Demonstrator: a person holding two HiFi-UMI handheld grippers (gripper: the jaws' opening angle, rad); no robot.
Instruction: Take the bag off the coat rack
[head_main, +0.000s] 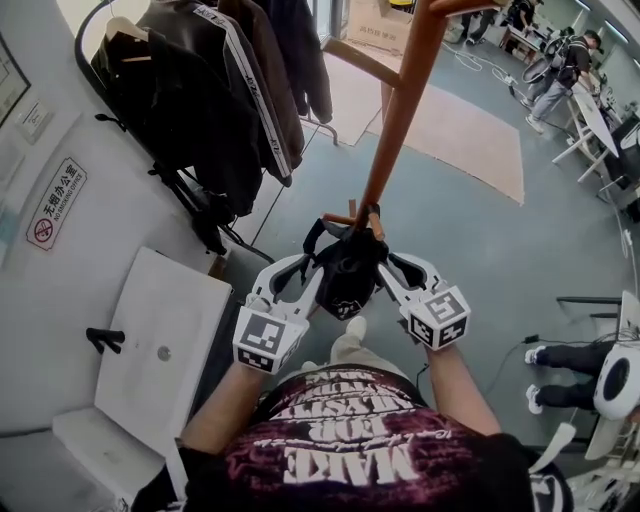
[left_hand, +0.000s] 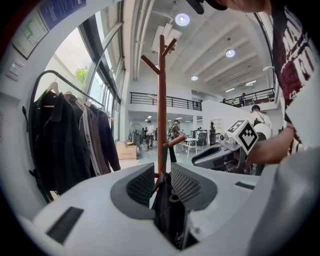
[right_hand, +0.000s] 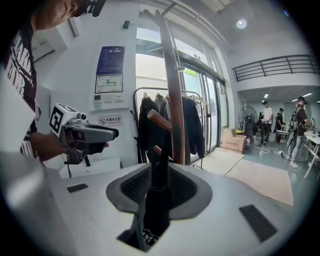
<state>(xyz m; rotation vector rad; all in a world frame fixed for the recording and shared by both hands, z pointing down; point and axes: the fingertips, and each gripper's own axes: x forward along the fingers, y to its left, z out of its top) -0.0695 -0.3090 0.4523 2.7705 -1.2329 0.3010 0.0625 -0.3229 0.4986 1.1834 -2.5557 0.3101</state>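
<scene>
A black bag (head_main: 348, 280) hangs by its strap on a low peg of the brown wooden coat rack (head_main: 400, 110). In the head view my left gripper (head_main: 312, 280) grips the bag's left side and my right gripper (head_main: 385, 272) grips its right side. The left gripper view shows the bag's black fabric (left_hand: 170, 215) pinched between the ribbed pads, with the rack's pole (left_hand: 161, 100) rising just behind. In the right gripper view the strap and bag top (right_hand: 157, 200) fill the gap between the pads, beside the pole (right_hand: 175, 100). The bag's lower part is hidden.
A clothes rail with dark jackets (head_main: 210, 90) stands at the left behind the rack. A white cabinet (head_main: 160, 340) sits against the wall at lower left. A tan floor mat (head_main: 460, 120) lies beyond the rack. People and tables (head_main: 560, 70) are at the far right.
</scene>
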